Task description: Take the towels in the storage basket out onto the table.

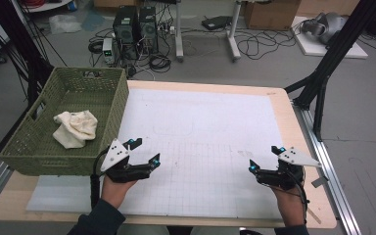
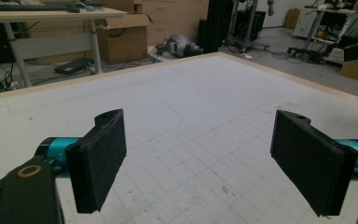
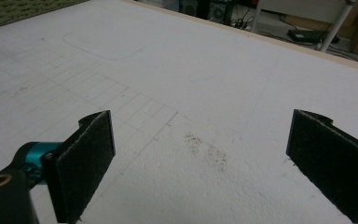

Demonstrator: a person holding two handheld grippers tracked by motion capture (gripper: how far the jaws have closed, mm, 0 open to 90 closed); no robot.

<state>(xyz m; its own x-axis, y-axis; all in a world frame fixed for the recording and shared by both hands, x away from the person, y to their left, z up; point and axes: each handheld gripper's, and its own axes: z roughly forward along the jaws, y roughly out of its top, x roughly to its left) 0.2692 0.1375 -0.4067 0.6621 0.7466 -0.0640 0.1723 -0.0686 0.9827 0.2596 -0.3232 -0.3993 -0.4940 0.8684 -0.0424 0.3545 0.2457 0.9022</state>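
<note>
A cream cloth (image 1: 76, 128) lies crumpled inside a green woven basket (image 1: 105, 103) at the table's left. My left gripper (image 1: 144, 151) hovers just right of the basket's near corner, jaws spread wide with nothing between them; its own view shows both black pads (image 2: 100, 161) over bare gridded mat (image 2: 191, 154). My right gripper (image 1: 265, 157) sits low at the mat's right side, also open and empty, pads (image 3: 81, 161) wide apart above a small dark smudge (image 3: 205, 149) on the mat.
A white gridded mat (image 1: 200, 147) covers most of the wooden table (image 1: 293, 117). Beyond the far edge are computer towers (image 1: 134, 29), cables and desk legs on the floor. A black frame leg (image 1: 323, 73) stands at the table's right.
</note>
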